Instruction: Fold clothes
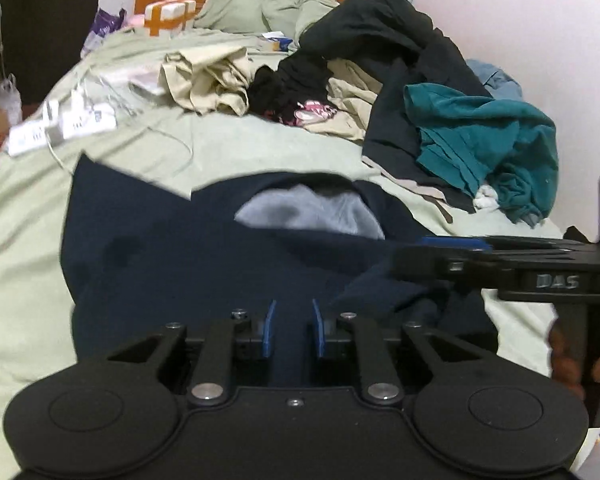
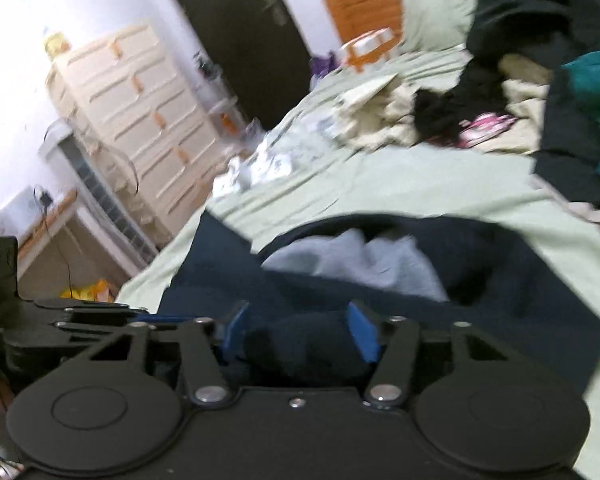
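A navy garment (image 1: 172,256) lies spread on the near part of the pale green bedsheet (image 1: 260,140), its neck opening with a grey lining (image 1: 312,212) facing the far end of the bed, so its long axis seems to run from near to far, though blur makes the hem hard to trace. One corner sticks out at the far left.

The left gripper (image 1: 293,330) sits low over the near edge of the navy cloth, its blue pads close together with dark fabric between them; whether they actually pinch it I cannot tell. The right gripper (image 2: 300,330) has its pads spread about halfway, with a bunched fold of the same cloth lying in the gap but not clearly pressed. In the left wrist view it reaches in from the right, just beside the left one.

Bare sheet lies open beyond the collar. Farther off, a clothes pile (image 1: 440,92) with a teal piece (image 1: 500,140) crowds the far right side.
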`<state>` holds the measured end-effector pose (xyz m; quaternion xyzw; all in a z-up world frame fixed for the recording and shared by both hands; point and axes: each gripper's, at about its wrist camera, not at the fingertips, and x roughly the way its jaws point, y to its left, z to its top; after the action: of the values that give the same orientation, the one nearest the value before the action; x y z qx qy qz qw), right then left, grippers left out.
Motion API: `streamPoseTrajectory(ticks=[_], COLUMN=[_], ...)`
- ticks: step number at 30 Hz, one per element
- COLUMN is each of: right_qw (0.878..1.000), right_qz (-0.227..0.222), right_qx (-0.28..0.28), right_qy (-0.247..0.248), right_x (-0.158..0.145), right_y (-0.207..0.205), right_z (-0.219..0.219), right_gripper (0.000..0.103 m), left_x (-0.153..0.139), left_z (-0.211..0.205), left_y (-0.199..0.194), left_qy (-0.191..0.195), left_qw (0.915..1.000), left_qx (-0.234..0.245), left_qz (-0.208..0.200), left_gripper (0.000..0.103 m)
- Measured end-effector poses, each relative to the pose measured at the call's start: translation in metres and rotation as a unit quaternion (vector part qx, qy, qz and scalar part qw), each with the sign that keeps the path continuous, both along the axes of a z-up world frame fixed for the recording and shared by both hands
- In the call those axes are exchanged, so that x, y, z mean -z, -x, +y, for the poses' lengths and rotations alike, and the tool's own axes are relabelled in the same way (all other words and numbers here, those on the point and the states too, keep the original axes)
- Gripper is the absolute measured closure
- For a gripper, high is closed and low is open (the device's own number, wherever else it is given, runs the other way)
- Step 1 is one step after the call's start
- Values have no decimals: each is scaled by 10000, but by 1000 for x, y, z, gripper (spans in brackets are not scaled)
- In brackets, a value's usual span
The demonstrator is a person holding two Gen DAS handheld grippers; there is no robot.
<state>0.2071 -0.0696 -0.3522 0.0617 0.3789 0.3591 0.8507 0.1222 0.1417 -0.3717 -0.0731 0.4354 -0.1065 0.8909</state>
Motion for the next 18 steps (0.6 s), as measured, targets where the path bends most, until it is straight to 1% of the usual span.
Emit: streamPoseTrajectory(ticks=[1, 2, 4, 6, 7, 10, 12, 13, 15, 16, 17, 18], right_qw=[9998, 9993, 9975, 9959, 9948, 9886, 9865, 9871, 9870, 9866, 9864, 9871], right_qz=[1, 19, 66, 146, 101, -315, -382, -344, -272, -268, -302, -334], right_qx=[-46, -81, -145, -212, -262, -519, -570, -538, -457, -425, -396, -354], right_qy=[192, 375, 684, 865, 983, 1378, 1488, 1468, 1517, 1553, 1565, 1524], right_x=[7, 13, 26, 39, 45, 58, 64, 65, 58, 53, 47, 39], right_y=[0, 1, 5, 11, 17, 33, 36, 35, 32, 31, 32, 33], right_z=[5, 8, 8, 3, 0, 3, 5, 5, 8, 10, 10, 8], right_gripper=[54, 60, 61, 62, 62, 61, 61, 61, 60, 60, 60, 60], left_x=[11, 18, 31, 40, 44, 53, 57, 56, 49, 38, 24, 11], left_z=[-2, -2, -3, -1, -2, -6, -8, -8, -8, -5, 2, 7], left_y=[0, 0, 1, 2, 2, 3, 4, 3, 0, 0, 2, 3], left_qy=[-114, -175, -269, -217, -201, -386, -462, -507, -549, -526, -478, -455], left_qw=[9998, 9996, 9989, 9985, 9981, 9965, 9957, 9953, 9951, 9960, 9974, 9981], left_qx=[91, 128, 190, 227, 322, 552, 621, 640, 630, 579, 493, 409], left_qz=[140, 203, 329, 451, 492, 499, 512, 516, 520, 432, 235, 36], left_gripper=[85, 85, 85, 85, 85, 86, 86, 87, 87, 85, 82, 74])
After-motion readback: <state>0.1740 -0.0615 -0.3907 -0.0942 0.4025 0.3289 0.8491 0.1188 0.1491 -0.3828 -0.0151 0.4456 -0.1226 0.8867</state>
